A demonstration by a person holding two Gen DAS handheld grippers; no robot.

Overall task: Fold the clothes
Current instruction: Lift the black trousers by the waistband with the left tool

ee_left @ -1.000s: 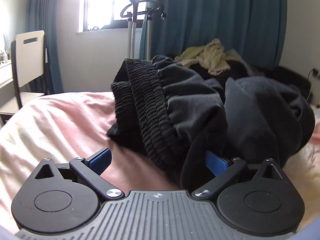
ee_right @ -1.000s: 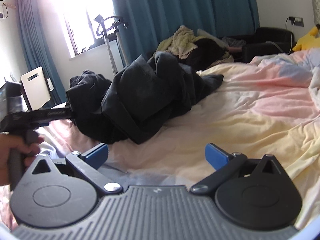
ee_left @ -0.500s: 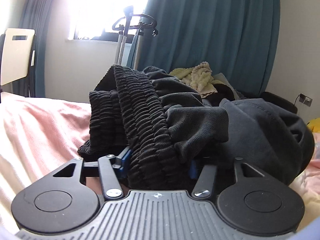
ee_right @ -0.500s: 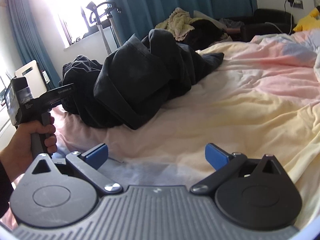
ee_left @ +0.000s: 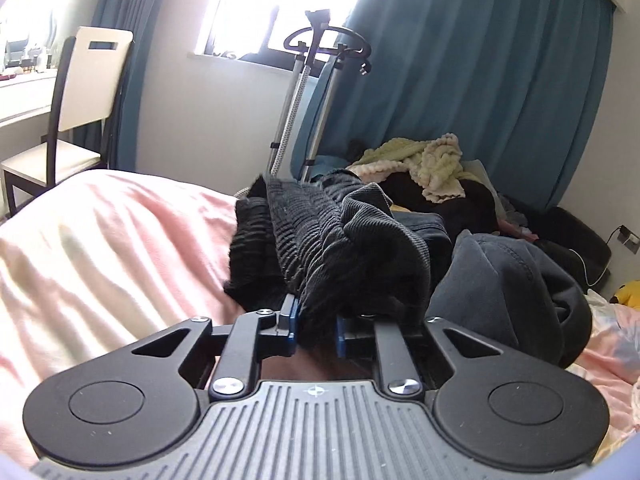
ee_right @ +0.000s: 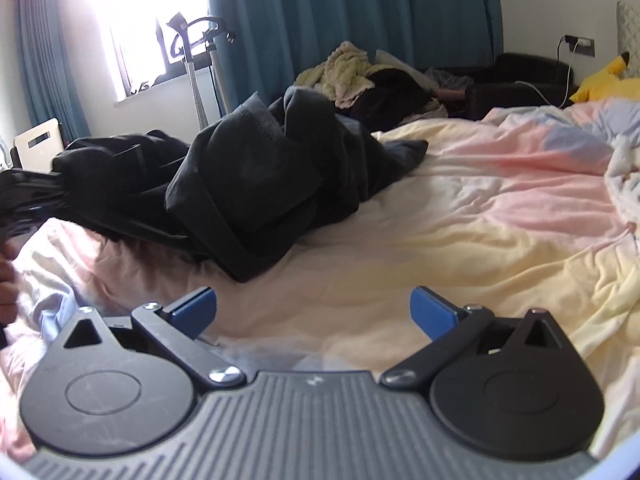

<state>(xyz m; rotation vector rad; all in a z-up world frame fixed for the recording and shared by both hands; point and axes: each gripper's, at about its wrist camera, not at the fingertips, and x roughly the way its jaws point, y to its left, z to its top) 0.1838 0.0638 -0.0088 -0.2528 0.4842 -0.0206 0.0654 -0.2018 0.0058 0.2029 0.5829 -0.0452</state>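
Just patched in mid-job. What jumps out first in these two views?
The left gripper is clamped on the ribbed waistband of dark trousers heaped on the pastel bed. The right gripper hangs open over bare sheet, short of the heap. Behind, teal curtains and a bright window.

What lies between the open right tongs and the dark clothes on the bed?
Only bare bedsheet, pale pink and yellow and wrinkled, separates the right tongs from the dark clothes. The right wrist view shows this.
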